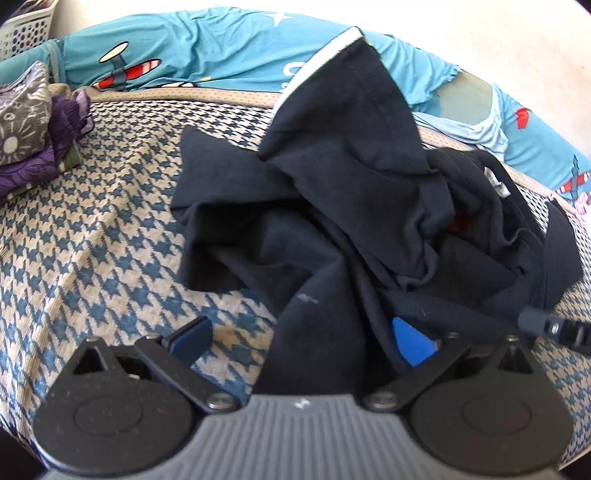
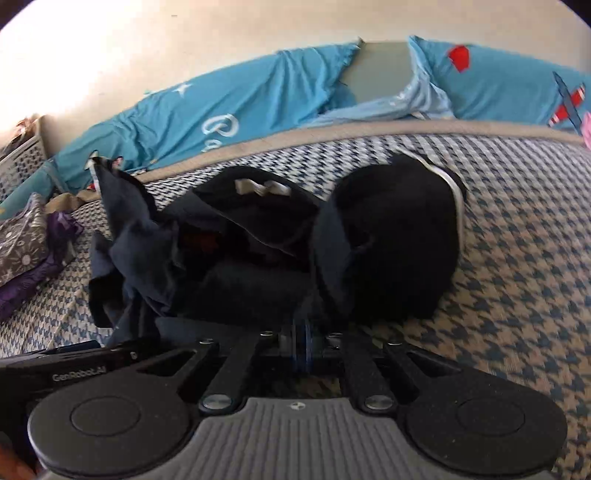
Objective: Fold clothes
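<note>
A crumpled black garment (image 1: 351, 206) with a white-trimmed edge lies on the houndstooth bed cover (image 1: 92, 240). My left gripper (image 1: 301, 332) is open, its blue pads (image 1: 410, 343) spread wide, and a fold of the garment lies between them. In the right wrist view the garment (image 2: 388, 240) is bunched in front of my right gripper (image 2: 303, 345), whose jaws are shut on a fold of its near edge. A white label (image 2: 262, 186) shows inside the collar. The right gripper's tip (image 1: 554, 328) shows at the right edge of the left wrist view.
Folded purple and grey floral clothes (image 1: 26, 140) sit at the left of the bed. Teal bedding with plane prints (image 1: 221, 55) runs along the far edge by the wall. A white lattice basket (image 1: 26, 29) stands at the far left. Bare bed cover (image 2: 517, 277) lies to the right.
</note>
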Demonstrator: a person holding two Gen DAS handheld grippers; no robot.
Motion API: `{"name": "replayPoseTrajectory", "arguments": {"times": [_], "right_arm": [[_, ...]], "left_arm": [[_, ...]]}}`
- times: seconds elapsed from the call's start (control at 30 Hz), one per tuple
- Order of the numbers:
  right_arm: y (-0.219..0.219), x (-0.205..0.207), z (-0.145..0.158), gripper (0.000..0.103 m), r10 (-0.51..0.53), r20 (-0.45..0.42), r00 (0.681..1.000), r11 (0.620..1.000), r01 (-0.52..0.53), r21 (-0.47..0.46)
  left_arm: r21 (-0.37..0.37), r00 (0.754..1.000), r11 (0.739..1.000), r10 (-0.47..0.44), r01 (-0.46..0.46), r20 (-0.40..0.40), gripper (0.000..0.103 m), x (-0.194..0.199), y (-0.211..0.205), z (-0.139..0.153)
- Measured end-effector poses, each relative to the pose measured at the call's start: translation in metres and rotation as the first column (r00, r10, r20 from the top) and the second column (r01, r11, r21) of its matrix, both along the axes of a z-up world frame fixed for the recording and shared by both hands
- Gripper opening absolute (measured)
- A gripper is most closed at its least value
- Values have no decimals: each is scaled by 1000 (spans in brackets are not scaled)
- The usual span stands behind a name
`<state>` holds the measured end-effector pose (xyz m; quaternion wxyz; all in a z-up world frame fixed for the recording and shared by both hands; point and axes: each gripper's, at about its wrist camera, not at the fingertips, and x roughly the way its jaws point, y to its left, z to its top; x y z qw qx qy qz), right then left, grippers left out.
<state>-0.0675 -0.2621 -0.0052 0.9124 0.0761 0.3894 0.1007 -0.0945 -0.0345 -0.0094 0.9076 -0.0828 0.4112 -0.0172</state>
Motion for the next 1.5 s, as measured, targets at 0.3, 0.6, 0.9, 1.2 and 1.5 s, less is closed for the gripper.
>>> {"name": "replayPoseTrajectory", "arguments": {"times": [0.3, 0.6, 0.9, 1.2, 1.5], "right_arm": [[-55, -23, -15, 9, -282, -82, 956, 959, 284, 15], [-70, -37, 11, 11, -342, 55, 938, 940, 341, 33], [-50, -35, 57, 29, -166, 297, 940, 986, 155, 61], [-3, -11, 61, 31, 96, 339, 936, 995, -83, -53], [12, 23, 44, 84, 273, 293, 916, 961, -243, -135]], "left_arm": [[32, 999, 999, -35, 35, 0, 103, -6, -8, -1], [76, 998, 995, -58, 58, -6, 103, -10, -16, -3], [101, 998, 993, -67, 68, -8, 103, -10, -18, -6], [108, 998, 992, -70, 71, -10, 103, -10, -19, -8], [112, 997, 991, -72, 72, -11, 103, -10, -19, -9]]}}
